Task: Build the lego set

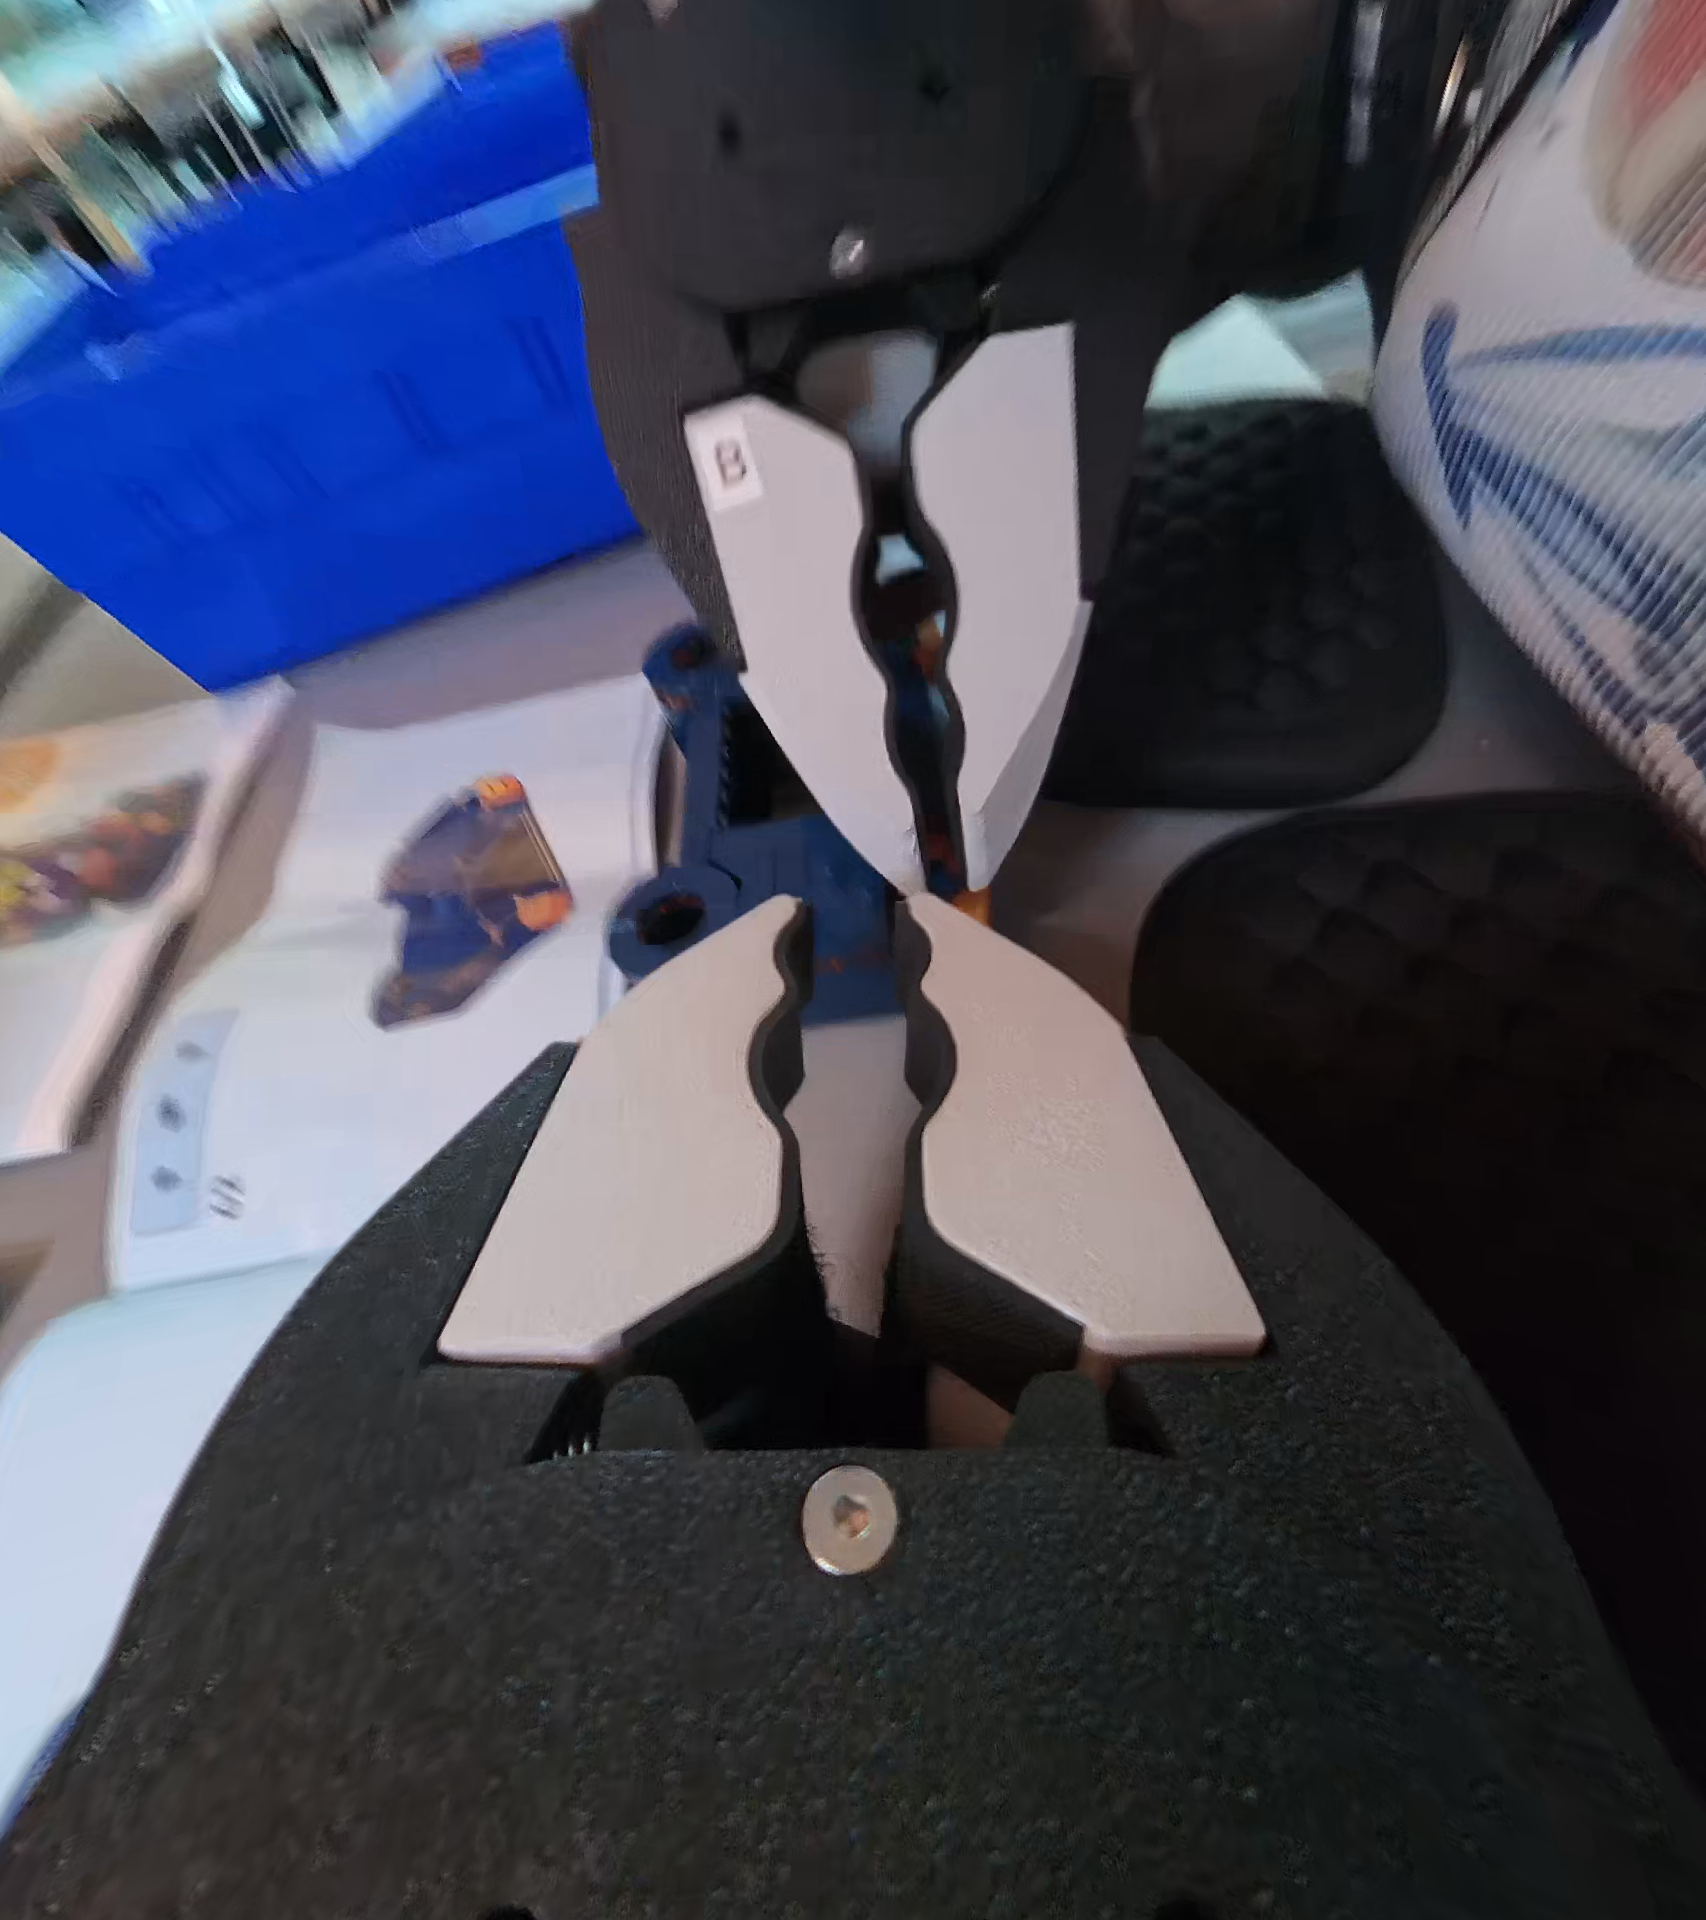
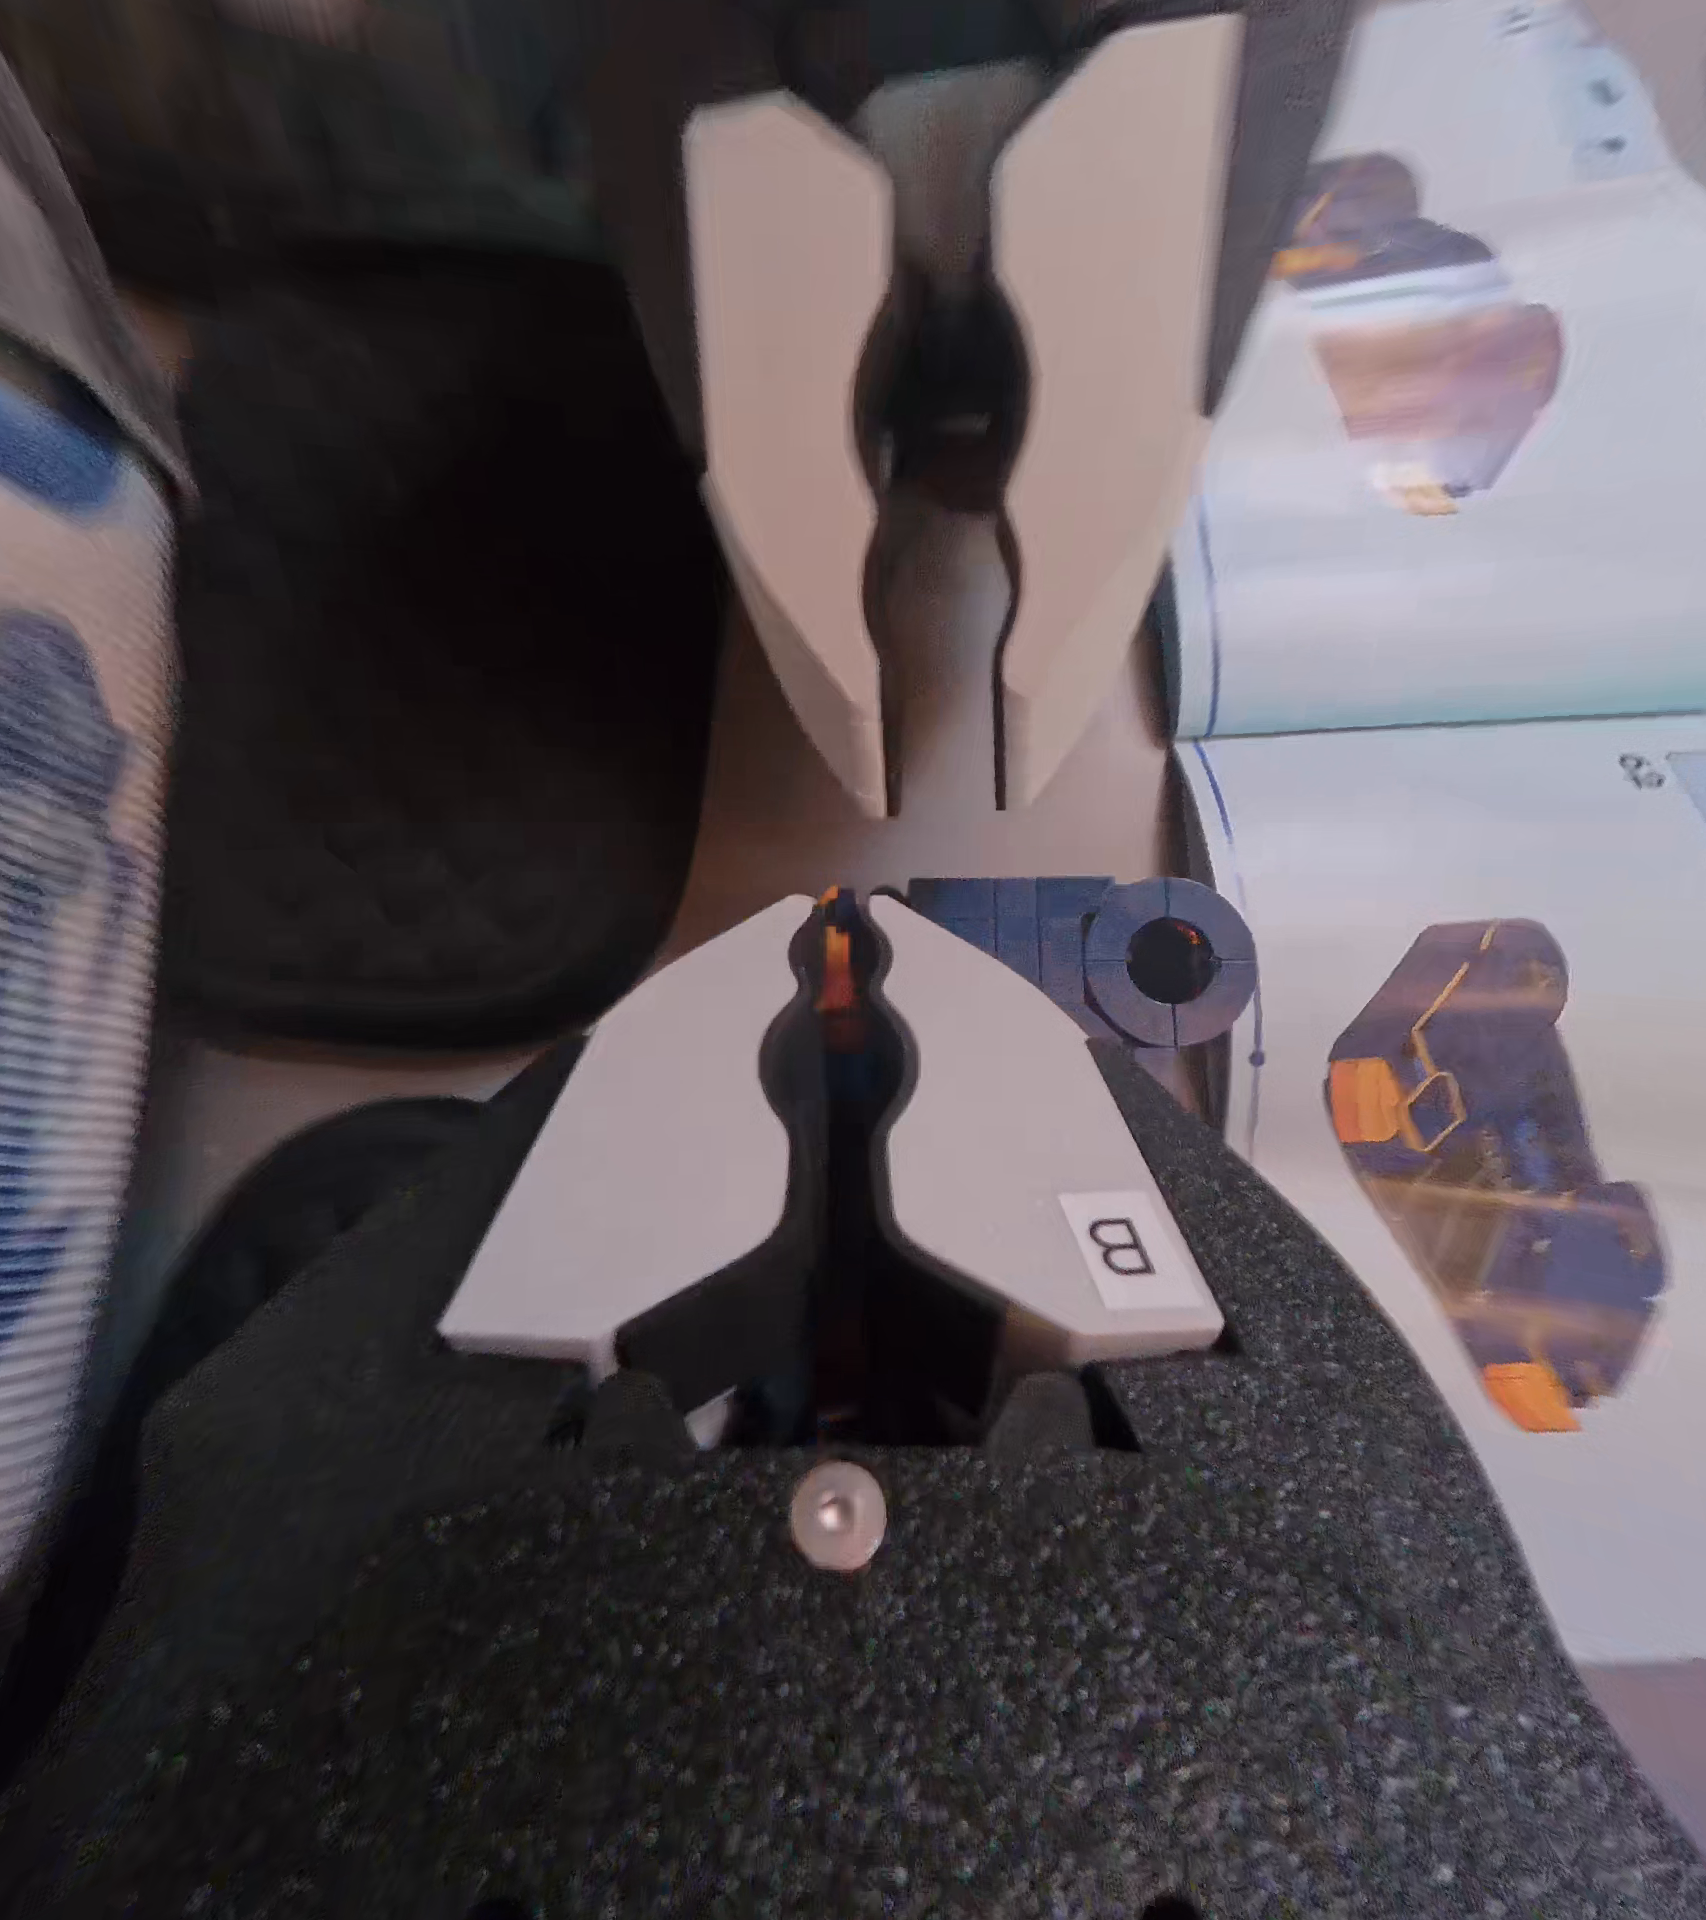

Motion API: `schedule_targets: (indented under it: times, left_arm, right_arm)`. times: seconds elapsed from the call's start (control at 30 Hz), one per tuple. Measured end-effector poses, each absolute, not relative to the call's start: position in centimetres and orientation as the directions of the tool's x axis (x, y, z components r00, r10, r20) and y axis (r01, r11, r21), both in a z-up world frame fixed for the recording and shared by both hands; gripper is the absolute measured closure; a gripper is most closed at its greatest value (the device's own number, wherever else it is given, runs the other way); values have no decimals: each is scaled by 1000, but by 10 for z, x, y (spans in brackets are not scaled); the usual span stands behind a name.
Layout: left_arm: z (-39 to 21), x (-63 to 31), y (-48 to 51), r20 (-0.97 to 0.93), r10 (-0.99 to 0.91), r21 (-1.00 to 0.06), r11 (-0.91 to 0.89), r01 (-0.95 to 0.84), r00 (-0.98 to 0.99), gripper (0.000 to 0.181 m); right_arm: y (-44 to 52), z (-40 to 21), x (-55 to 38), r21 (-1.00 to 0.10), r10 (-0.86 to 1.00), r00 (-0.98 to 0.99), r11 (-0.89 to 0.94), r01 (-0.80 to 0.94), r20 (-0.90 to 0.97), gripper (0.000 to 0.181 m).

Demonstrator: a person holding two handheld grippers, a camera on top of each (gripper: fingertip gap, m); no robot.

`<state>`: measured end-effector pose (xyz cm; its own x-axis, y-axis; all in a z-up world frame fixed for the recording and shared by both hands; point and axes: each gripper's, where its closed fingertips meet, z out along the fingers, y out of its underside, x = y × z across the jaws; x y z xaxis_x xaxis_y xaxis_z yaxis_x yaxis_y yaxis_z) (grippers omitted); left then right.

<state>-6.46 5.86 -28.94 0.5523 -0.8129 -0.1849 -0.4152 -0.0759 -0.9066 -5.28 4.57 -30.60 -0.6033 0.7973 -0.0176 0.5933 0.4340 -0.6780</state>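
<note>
The lego model (image 2: 1025,920) is dark blue with orange parts and a round ring (image 2: 1166,961) at one end. My right gripper (image 2: 844,902) is shut on a thin blue and orange edge of the model. The left wrist view shows the same: the right gripper (image 1: 944,883) comes in from above, and the model (image 1: 807,862) reaches out to its left. My left gripper (image 1: 851,909) is open, tip to tip with the right one. In the right wrist view the left gripper (image 2: 942,805) stands a little off the model with bare table between its fingers.
An open instruction booklet (image 1: 329,1039) lies beside the model, also in the right wrist view (image 2: 1451,831). A blue bin (image 1: 309,364) stands behind. Black textured pads (image 1: 1451,1091) (image 2: 413,623) lie nearby. A white cloth with blue pattern (image 1: 1607,468) is close by. Only a small space, under 4 cm, lies between the two pairs of fingers.
</note>
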Motion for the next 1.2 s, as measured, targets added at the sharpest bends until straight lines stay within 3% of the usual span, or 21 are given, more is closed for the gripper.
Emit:
schedule_targets:
  times: [0.07,0.13,0.23,0.33,0.57,0.9,0.97,1.03,1.13,1.2]
  left_arm:
    - [-271,-66,65,-258,-765,-925,18,-380,590,162]
    - [-248,-65,67,-355,-698,-923,157,-351,622,158]
    - [-229,-67,76,-477,-555,-878,258,-403,682,154]
    - [-224,-68,85,-509,-467,-861,261,-437,723,158]
    - [-223,-66,89,-460,-465,-888,228,-399,756,168]
    - [-224,-65,88,-414,-493,-910,198,-364,765,173]
    - [-225,-66,90,-397,-492,-917,185,-353,774,173]
    - [-226,-75,95,-405,-426,-914,157,-375,809,174]
    - [-231,-93,104,-474,-297,-878,88,-470,829,173]
    - [-233,-99,106,-549,-227,-832,53,-552,805,173]
  right_arm:
    - [48,-287,-58,-769,838,-502,170,616,-216,177]
    - [58,-261,-66,-782,789,-380,-194,592,-484,177]
    - [74,-227,-70,-625,553,-306,-594,506,-775,177]
    - [78,-220,-69,-518,429,-289,-703,488,-856,177]
    - [77,-219,-71,-435,338,-280,-772,464,-899,177]
    - [74,-222,-74,-415,319,-276,-792,448,-907,174]
    - [76,-223,-75,-465,378,-276,-774,429,-884,168]
    - [84,-231,-78,-592,554,-216,-705,392,-804,160]
    - [102,-229,-80,-849,873,-101,-429,309,-477,162]
    - [106,-224,-83,-933,979,-35,-182,311,-203,167]
